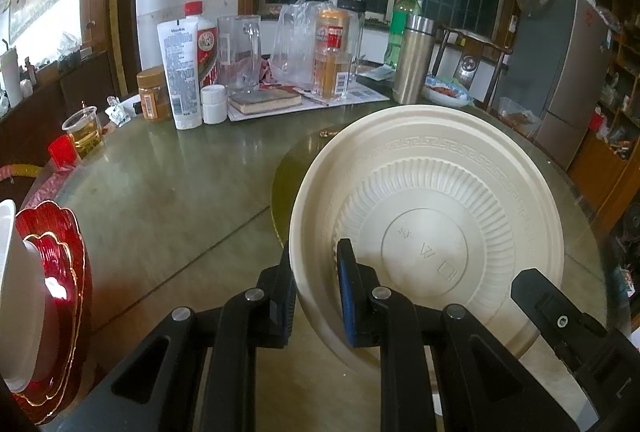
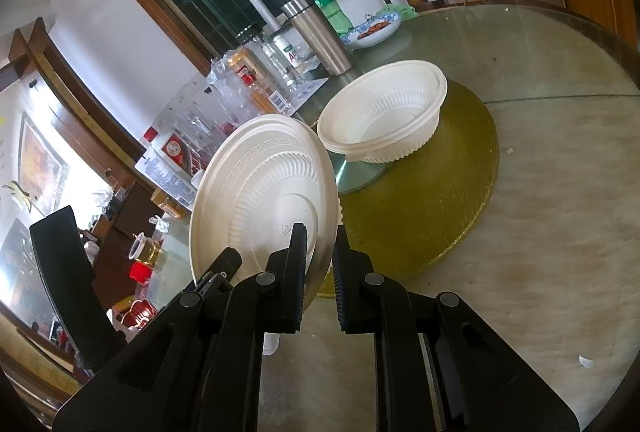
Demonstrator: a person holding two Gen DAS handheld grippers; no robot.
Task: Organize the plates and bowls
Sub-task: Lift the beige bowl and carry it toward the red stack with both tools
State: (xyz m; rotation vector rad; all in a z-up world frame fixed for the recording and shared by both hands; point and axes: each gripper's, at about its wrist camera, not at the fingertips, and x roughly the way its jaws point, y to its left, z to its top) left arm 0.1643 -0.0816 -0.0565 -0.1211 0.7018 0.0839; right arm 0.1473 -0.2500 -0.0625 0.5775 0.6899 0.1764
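Observation:
A cream plastic bowl (image 1: 432,216) is held tilted on edge above the table, its underside facing the left wrist camera. My left gripper (image 1: 314,296) is shut on its rim. The same bowl (image 2: 264,192) shows in the right wrist view, where my right gripper (image 2: 320,272) is also shut on its rim. A stack of two cream bowls (image 2: 384,112) stands upright on a silver disc (image 2: 356,176) on the gold round mat (image 2: 432,200). Red scalloped plates (image 1: 60,284) with a white bowl (image 1: 20,292) on them sit at the left table edge.
The far side of the round glass-topped table (image 1: 160,200) holds bottles, a lotion tube (image 1: 182,72), a jar (image 1: 154,94), glass mugs, a steel flask (image 1: 414,60), a book (image 1: 266,102) and a dish of food (image 1: 444,90). A cup of yellow drink (image 1: 84,132) stands at left.

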